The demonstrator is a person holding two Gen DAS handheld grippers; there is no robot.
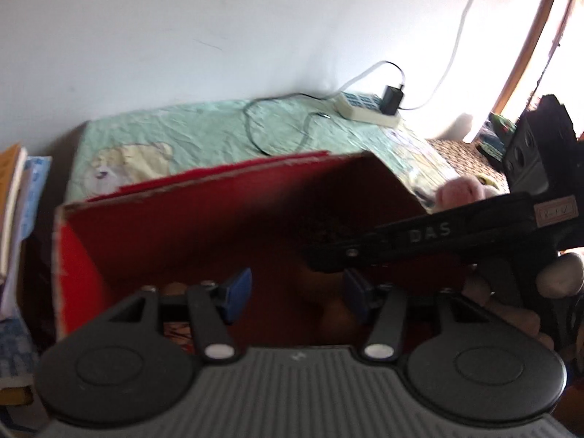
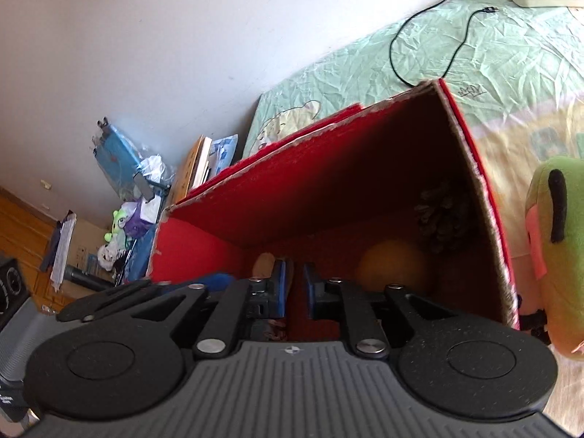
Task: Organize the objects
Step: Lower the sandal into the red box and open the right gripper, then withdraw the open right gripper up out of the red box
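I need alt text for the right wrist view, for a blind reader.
The right tool, blue pads nearly closed, points into an open red cardboard box on a pale green bedsheet. Inside lie a round orange ball and a dark pine cone; a green plush toy stands outside.

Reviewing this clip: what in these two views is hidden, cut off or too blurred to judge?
- Floor of the red cardboard box: left wrist view, covered by the left gripper and right gripper's arm.
- Dark pine cone and round orange object: right wrist view, in shadow; the orange object's identity is unclear.
- Green plush toy: cut off by the right edge.
- Right gripper: whether it pinches anything is unclear.
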